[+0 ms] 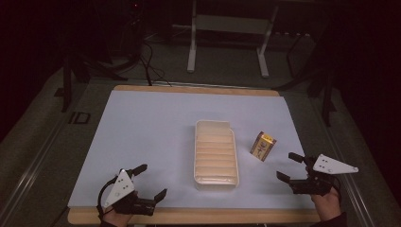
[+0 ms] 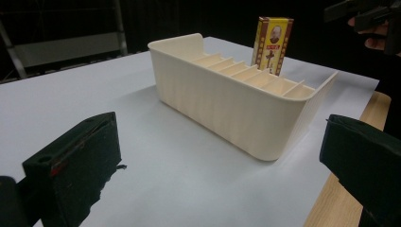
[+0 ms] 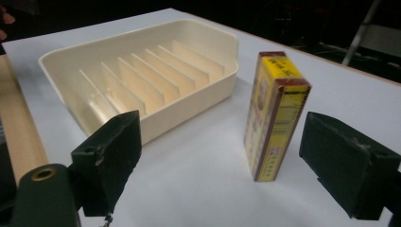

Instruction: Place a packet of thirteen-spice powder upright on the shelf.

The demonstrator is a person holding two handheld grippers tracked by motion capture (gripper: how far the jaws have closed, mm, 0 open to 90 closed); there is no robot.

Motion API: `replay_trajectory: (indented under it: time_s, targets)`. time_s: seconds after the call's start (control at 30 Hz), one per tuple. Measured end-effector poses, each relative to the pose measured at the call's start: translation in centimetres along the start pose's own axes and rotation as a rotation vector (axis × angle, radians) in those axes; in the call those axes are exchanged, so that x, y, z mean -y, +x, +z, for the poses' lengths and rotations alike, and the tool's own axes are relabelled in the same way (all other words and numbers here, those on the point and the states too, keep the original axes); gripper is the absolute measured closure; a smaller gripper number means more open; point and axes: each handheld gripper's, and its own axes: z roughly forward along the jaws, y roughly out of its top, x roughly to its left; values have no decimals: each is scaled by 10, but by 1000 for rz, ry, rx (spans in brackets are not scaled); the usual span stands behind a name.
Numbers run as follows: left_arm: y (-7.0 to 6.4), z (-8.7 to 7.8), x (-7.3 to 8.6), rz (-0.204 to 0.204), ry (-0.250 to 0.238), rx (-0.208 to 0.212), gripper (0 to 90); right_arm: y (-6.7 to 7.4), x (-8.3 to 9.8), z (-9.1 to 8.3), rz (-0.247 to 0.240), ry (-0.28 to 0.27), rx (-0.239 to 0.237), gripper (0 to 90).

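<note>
A cream slotted tray (image 1: 215, 152) (image 2: 227, 101) (image 3: 142, 75) with several dividers lies at the middle of the white mat. To its right a yellow and red box (image 1: 263, 146) (image 2: 272, 45) (image 3: 274, 113) stands upright. My right gripper (image 1: 290, 167) (image 3: 222, 161) is open near the mat's front right corner, a little short of the box, which stands ahead of its jaws toward the right one. My left gripper (image 1: 150, 181) (image 2: 213, 170) is open at the front left, facing the tray's near wall, with nothing between its jaws.
The white mat (image 1: 156, 127) covers a wooden table top (image 1: 189, 216) whose edge runs along the front. A white metal stand (image 1: 227, 38) is on the dark floor behind the table. Cables (image 1: 146, 61) trail there too.
</note>
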Motion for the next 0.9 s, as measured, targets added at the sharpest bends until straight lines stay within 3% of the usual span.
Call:
replay_trajectory:
  time_s: [0.2,0.37,0.43,0.47,0.5,0.6,0.7,0.8,0.9]
  targets:
    - [-1,0,0,1,7,5,0,1,0,2,-7,12,-23,139]
    - [-2,1,1,12,24,12,0,5,-3,15,-49,113,-119,138]
    - [-2,1,1,13,25,12,0,8,-2,20,-79,165,-130,138]
    - [-2,1,1,15,25,12,0,8,-2,20,-79,165,-130,138]
    - [-2,1,1,17,26,12,0,10,-3,26,-98,221,-151,138]
    - [-2,1,1,16,29,12,0,11,-3,30,-104,251,-163,138]
    - [-3,1,2,18,33,13,0,12,-7,41,-134,339,-199,138]
    - [-3,1,2,19,36,12,0,13,-10,48,-181,418,-201,138]
    - [-3,1,2,21,38,12,0,12,-13,56,-199,521,-212,139]
